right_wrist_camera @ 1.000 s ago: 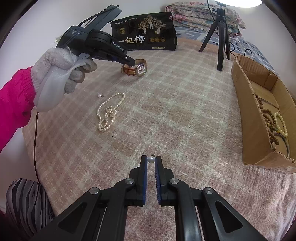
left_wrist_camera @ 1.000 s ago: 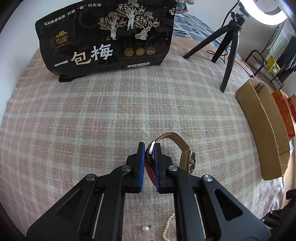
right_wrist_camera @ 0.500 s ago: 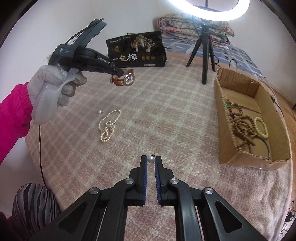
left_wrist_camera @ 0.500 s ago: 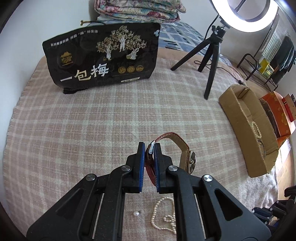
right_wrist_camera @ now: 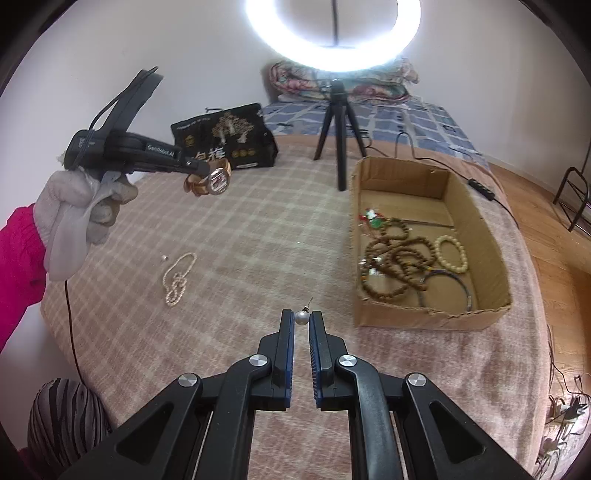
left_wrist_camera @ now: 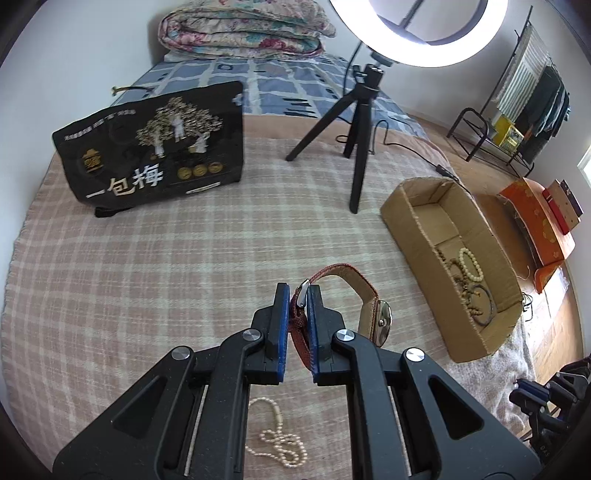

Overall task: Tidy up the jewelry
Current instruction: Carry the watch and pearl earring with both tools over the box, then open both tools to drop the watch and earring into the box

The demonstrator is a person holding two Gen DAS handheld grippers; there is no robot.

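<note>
My right gripper (right_wrist_camera: 302, 318) pinches a pearl earring (right_wrist_camera: 301, 317) between its tips. My left gripper (left_wrist_camera: 297, 295) is clamped on the strap of a watch (left_wrist_camera: 380, 321), held up over the pink checked blanket (left_wrist_camera: 147, 266) on the bed. A pearl necklace (right_wrist_camera: 175, 277) lies on the blanket. Farther off sits a cardboard box (right_wrist_camera: 476, 229) of bead bracelets, then a black bag (left_wrist_camera: 155, 147), a ring light (left_wrist_camera: 417, 37) on its tripod and a folded quilt (left_wrist_camera: 243, 29).

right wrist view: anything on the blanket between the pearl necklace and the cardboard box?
Bare plaid blanket between white pearl necklace and brown cardboard box, per the right wrist view.
</note>
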